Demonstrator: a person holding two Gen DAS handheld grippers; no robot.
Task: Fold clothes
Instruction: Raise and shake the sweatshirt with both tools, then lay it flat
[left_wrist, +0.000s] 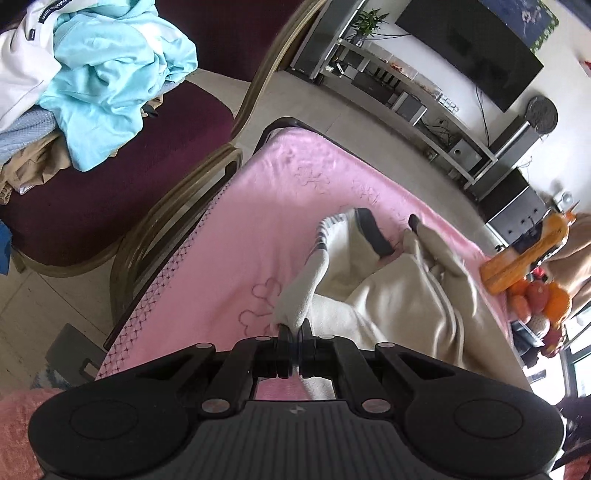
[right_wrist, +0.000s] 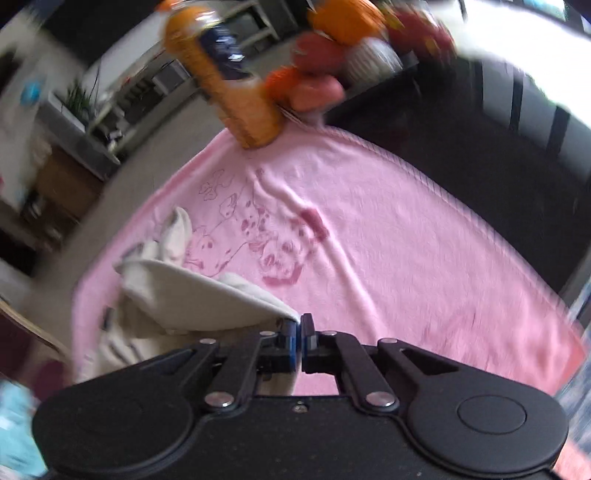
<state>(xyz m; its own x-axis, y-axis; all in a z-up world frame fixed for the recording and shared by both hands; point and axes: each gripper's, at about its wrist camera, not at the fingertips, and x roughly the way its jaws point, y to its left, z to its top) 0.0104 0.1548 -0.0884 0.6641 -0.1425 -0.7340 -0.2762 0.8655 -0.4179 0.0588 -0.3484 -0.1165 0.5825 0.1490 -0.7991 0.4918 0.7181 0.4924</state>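
A cream garment (left_wrist: 399, 302) with dark cuffs and striped trim lies crumpled on a pink blanket (left_wrist: 236, 236) over the table. My left gripper (left_wrist: 294, 326) is shut on a stretched corner of that garment, lifted off the blanket. In the blurred right wrist view the same cream garment (right_wrist: 192, 295) shows at the left, and my right gripper (right_wrist: 298, 320) is shut on another of its edges, pulling the cloth taut above the pink blanket (right_wrist: 388, 240).
A maroon chair (left_wrist: 122, 184) at the left carries a pile of clothes (left_wrist: 110, 81), light blue and white on top. An orange bottle (right_wrist: 225, 81) and orange and red soft items (right_wrist: 325, 62) sit at the blanket's far edge. A TV stand (left_wrist: 417, 96) lies beyond the floor.
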